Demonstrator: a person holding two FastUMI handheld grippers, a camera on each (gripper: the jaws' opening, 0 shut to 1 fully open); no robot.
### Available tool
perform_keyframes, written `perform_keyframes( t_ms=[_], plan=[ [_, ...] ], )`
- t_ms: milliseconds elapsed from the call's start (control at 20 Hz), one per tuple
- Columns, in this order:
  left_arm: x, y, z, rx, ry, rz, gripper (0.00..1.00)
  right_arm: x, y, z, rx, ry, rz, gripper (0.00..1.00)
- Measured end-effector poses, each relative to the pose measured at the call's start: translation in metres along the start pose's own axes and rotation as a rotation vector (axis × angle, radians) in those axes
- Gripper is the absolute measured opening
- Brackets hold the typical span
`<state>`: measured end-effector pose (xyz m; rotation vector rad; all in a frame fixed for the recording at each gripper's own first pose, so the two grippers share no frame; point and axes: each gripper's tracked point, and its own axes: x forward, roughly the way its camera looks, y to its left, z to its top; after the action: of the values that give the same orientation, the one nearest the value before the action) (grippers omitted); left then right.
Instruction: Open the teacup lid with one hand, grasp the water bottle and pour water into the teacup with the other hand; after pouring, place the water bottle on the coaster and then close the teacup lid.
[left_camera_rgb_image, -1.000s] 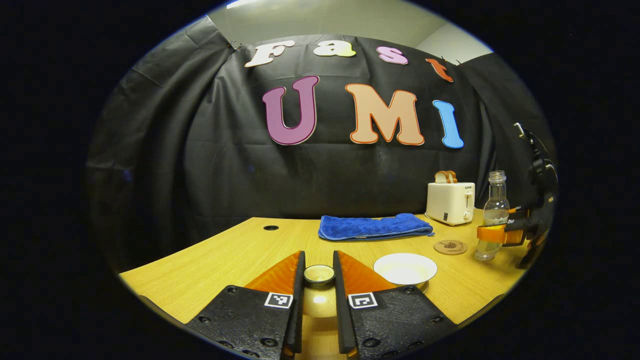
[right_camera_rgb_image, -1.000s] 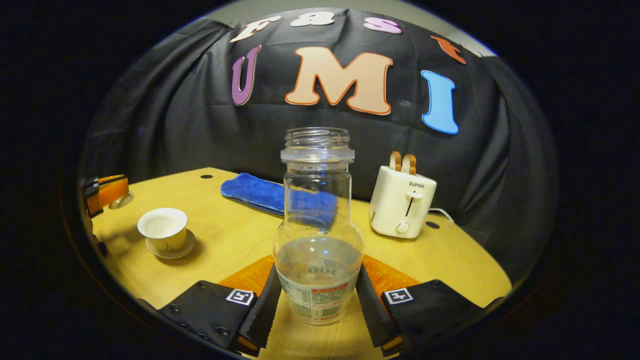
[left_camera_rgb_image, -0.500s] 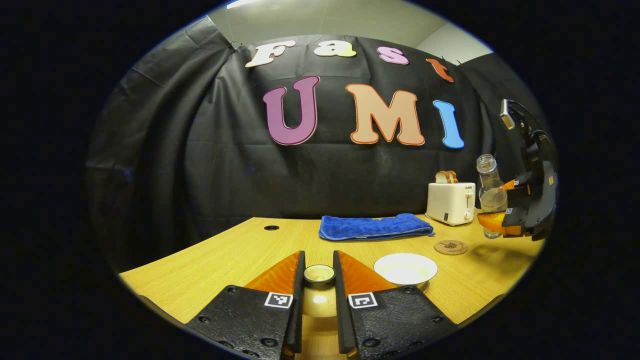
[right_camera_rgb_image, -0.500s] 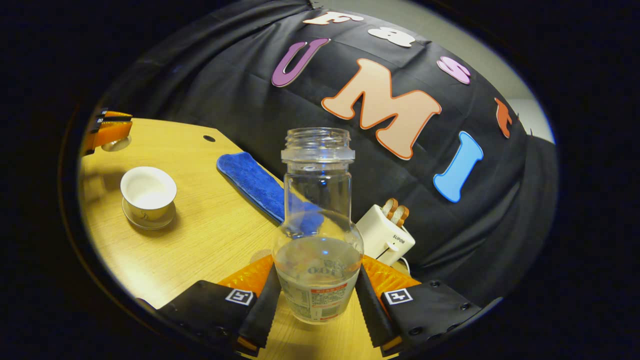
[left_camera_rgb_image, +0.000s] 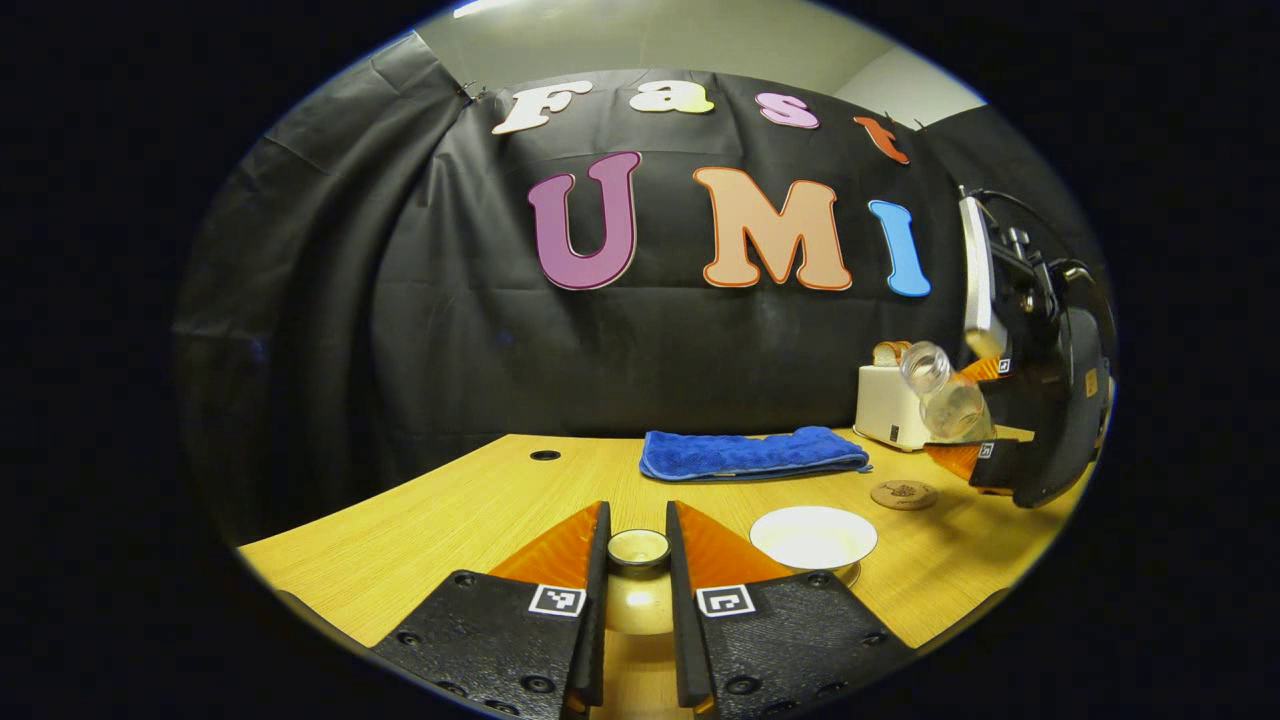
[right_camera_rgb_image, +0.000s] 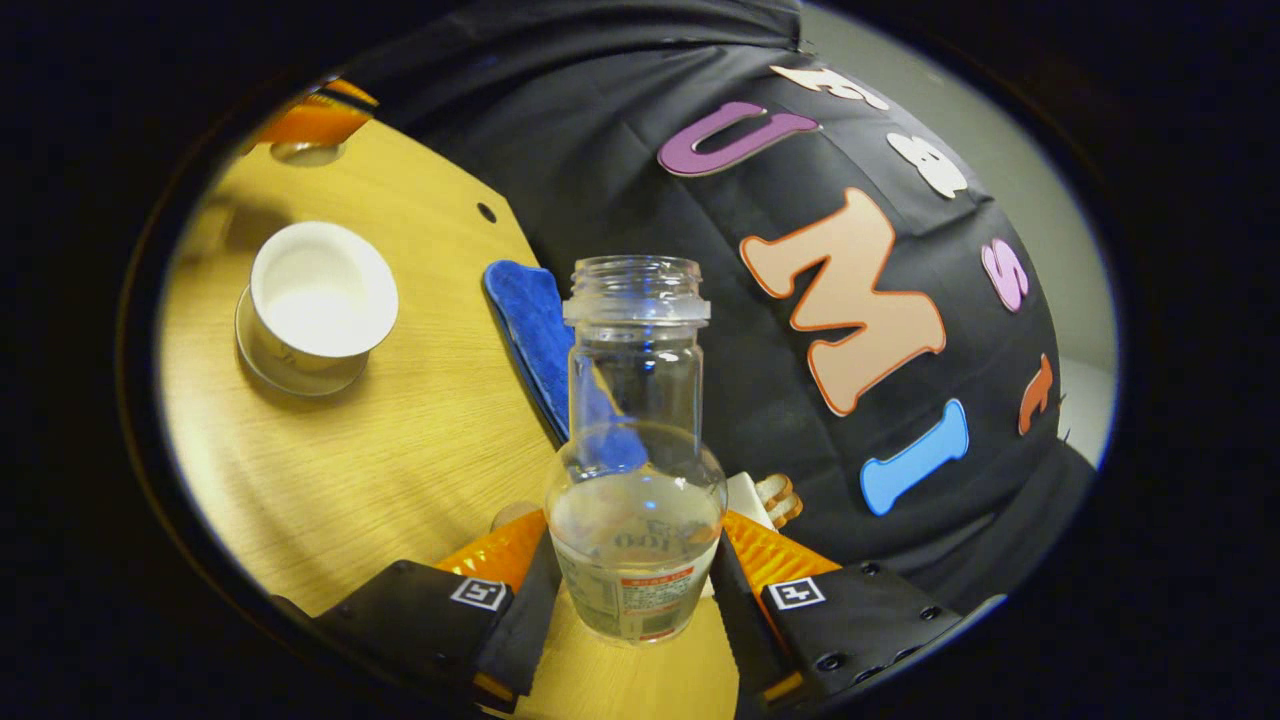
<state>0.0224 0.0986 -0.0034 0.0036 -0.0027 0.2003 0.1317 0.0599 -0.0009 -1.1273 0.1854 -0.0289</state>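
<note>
Left gripper (left_camera_rgb_image: 637, 600) low over the counter (left_camera_rgb_image: 470, 510), fingers clamped on the teacup lid (left_camera_rgb_image: 638, 548)'s knob. Open teacup (left_camera_rgb_image: 812, 537) stood on its saucer just beside it at 3 o'clock, coaster (left_camera_rgb_image: 903, 494) beyond at 2 o'clock. Right gripper (right_camera_rgb_image: 632, 610) had fingers pressed on both sides of the water bottle (right_camera_rgb_image: 636, 480), lifted off the counter and tilted, mouth uncapped, toward the teacup (right_camera_rgb_image: 322, 292) at 10 o'clock. Blue towel (left_camera_rgb_image: 752, 452) and toaster (left_camera_rgb_image: 885, 408) sat at the back.

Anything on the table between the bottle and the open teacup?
No. In the right gripper view, only bare table lies between the bottle and the teacup.
</note>
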Motion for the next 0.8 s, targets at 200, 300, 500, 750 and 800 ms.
perform_keyframes(
  t_ms=[200,300,500,750,800],
  plan=[
    [0.001,0.000,0.000,0.000,0.000,0.000,0.26,0.004,0.015,0.014,-0.159,-0.045,0.001,0.79],
    [0.000,-0.001,0.000,0.000,0.001,0.000,0.26,0.005,0.019,0.022,-0.221,-0.069,-0.002,0.79],
    [0.000,0.000,0.000,0.000,0.001,0.000,0.26,0.001,0.022,0.029,-0.343,-0.097,-0.021,0.80],
    [0.000,0.001,0.001,0.001,0.000,0.000,0.26,-0.002,0.018,0.045,-0.493,-0.161,-0.055,0.80],
    [0.000,0.000,0.001,0.001,0.000,0.000,0.26,-0.004,0.017,0.048,-0.531,-0.177,-0.066,0.78]
  ],
)
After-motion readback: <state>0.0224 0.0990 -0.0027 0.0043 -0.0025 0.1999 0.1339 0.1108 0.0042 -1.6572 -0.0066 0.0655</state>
